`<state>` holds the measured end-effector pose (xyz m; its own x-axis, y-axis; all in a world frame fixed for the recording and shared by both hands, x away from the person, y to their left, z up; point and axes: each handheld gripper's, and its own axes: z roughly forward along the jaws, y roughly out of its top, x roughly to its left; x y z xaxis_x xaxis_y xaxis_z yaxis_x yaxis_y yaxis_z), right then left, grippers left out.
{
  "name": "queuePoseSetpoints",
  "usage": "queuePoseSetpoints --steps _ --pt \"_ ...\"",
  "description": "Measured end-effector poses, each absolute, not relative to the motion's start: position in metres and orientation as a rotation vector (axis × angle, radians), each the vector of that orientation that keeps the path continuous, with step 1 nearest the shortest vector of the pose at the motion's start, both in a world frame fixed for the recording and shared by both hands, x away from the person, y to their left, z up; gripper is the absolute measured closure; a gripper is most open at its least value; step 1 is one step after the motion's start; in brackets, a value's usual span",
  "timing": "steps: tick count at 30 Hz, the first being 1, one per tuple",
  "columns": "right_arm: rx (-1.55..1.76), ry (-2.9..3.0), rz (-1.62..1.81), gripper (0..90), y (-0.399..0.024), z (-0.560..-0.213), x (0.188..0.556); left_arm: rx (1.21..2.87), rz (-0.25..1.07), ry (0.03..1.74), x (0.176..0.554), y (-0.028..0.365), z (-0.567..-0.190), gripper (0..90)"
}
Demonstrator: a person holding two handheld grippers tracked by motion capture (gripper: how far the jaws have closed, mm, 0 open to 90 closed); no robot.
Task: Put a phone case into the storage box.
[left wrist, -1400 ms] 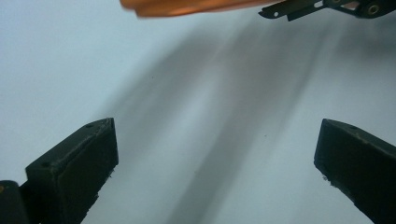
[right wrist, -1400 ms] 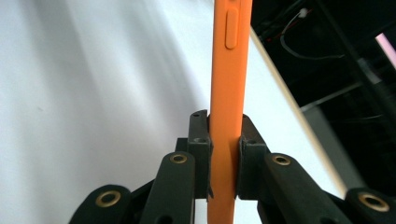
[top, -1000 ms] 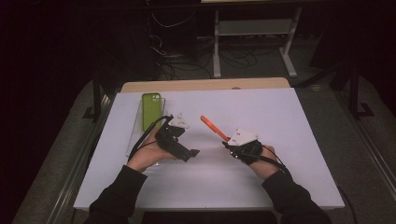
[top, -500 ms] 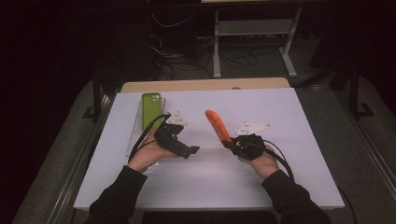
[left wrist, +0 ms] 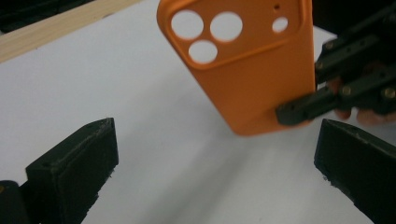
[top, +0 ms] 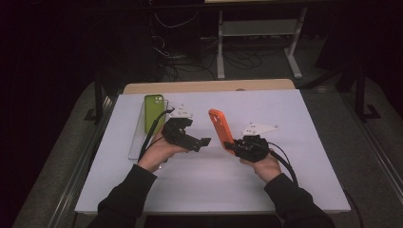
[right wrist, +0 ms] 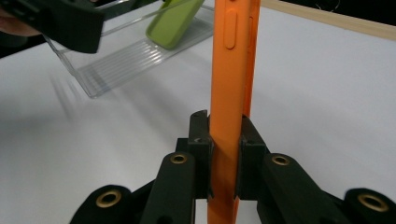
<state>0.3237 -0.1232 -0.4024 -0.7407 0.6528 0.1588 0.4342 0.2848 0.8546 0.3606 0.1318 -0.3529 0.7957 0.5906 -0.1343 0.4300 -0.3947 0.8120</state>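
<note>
My left jaws spread wide, my right jaws pinching the orange phone case.

My left gripper [top: 205, 141] hovers over the white table [top: 309, 123] with its jaws wide apart and nothing between them; they point toward the orange case [left wrist: 252, 70], which hangs just ahead of them, its camera holes facing me. Behind my left hand, a clear tray [right wrist: 126, 58] lies on the table with a green phone case [right wrist: 173, 21] leaning in it, well apart from both pairs of jaws. My right gripper [right wrist: 224, 149] clamps the orange case by its lower end, one pad on each face, holding it upright above the table.
</note>
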Motion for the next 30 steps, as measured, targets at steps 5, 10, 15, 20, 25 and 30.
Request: queuePoseSetpoints --steps 5,10,15,20,25,30 --pt "0.997 2.334 1.459 78.5 -0.118 -0.402 0.322 2.002 0.179 0.751 0.366 0.123 -0.350 0.0" --pt "0.984 2.329 1.479 78.5 -0.115 -0.402 0.321 1.973 0.158 0.741 0.369 0.115 -0.352 0.0" --pt "0.981 2.330 1.496 78.5 -0.112 -0.401 0.319 1.948 0.149 0.746 0.372 0.112 -0.354 0.0" --pt "0.977 2.332 1.526 78.5 -0.108 -0.400 0.317 1.924 0.118 0.736 0.373 0.108 -0.356 0.0" --pt "0.950 2.324 1.551 78.5 -0.105 -0.399 0.315 1.907 0.113 0.736 0.372 0.105 -0.358 0.0" --pt "0.949 2.327 1.552 78.5 -0.104 -0.400 0.315 1.882 0.104 0.751 0.373 0.102 -0.360 1.0"
